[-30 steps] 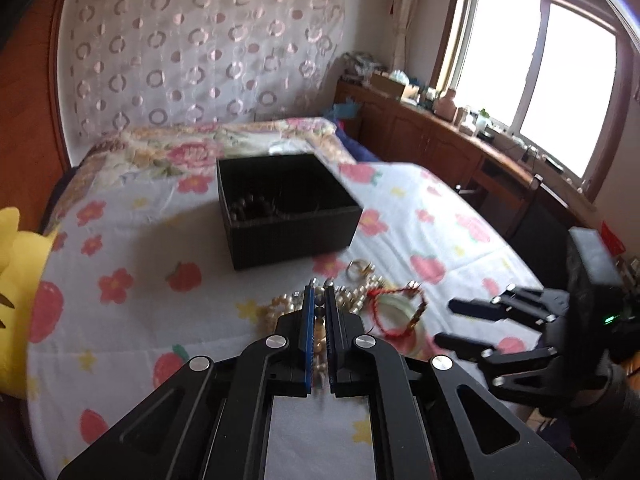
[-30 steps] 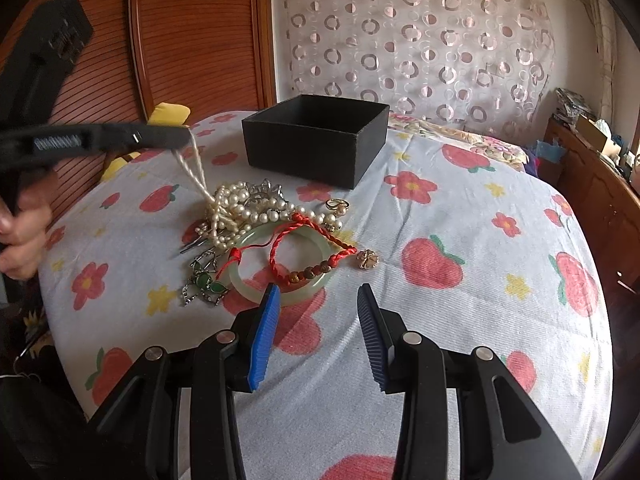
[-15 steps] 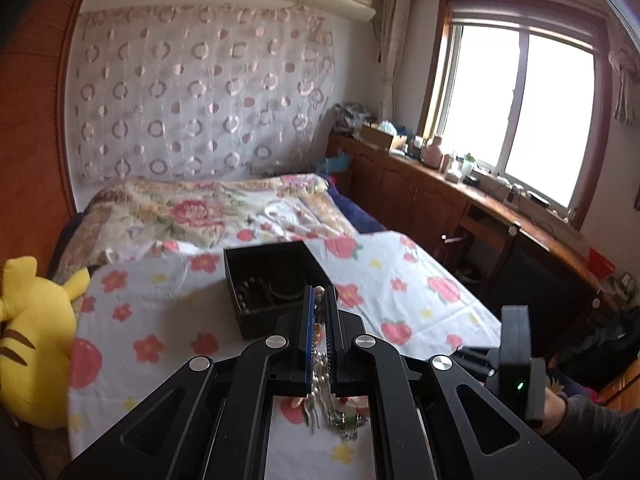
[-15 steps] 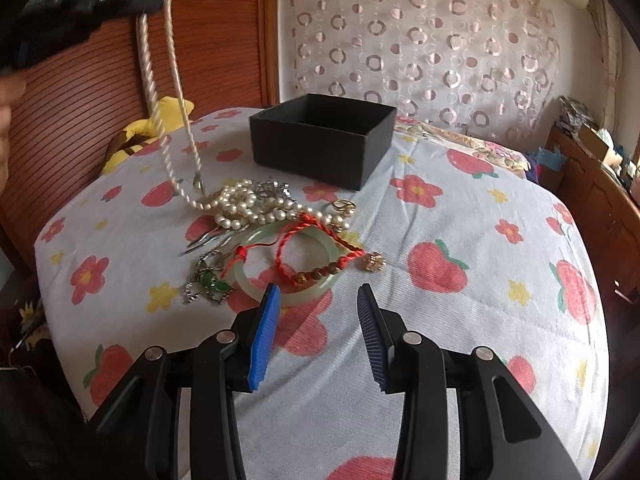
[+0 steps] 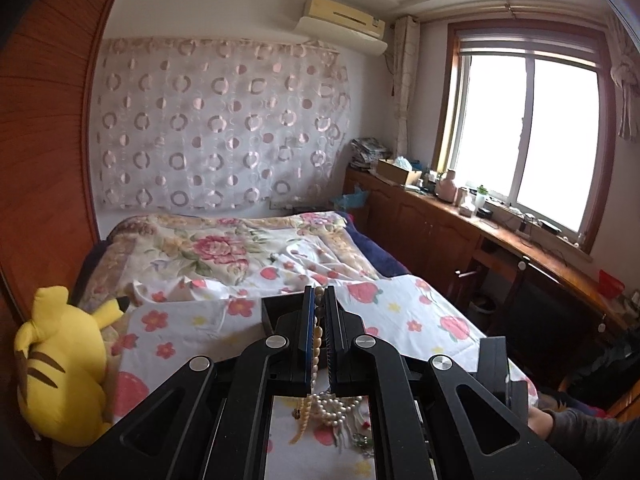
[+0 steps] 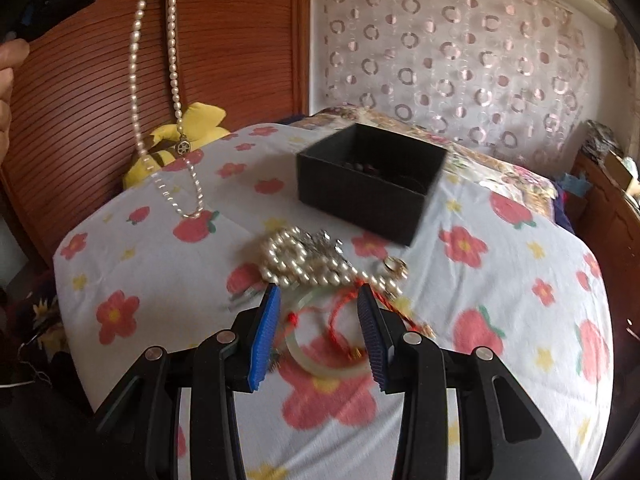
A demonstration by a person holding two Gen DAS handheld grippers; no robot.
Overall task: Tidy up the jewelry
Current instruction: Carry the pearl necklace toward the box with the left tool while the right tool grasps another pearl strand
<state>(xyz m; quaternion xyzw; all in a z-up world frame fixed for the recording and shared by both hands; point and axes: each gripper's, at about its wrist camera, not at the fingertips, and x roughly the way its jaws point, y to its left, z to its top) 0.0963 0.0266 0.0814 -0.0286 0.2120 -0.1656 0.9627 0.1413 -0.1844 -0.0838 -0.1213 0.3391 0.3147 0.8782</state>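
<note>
Left wrist: left gripper (image 5: 319, 300) pinches pearl necklace (image 6: 136, 60); box (image 6: 370, 184) hidden | right gripper (image 6: 318, 332) spread

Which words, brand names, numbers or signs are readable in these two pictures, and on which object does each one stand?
No text can be read in either view.
Air conditioner: a small dark mark near its right end, too small to read.
Black box: plain walls, no print visible.
Papers stacked on the cabinet: printing too blurred to read.
Pearl necklace pendant: a wheel-like pattern, no letters.
</note>
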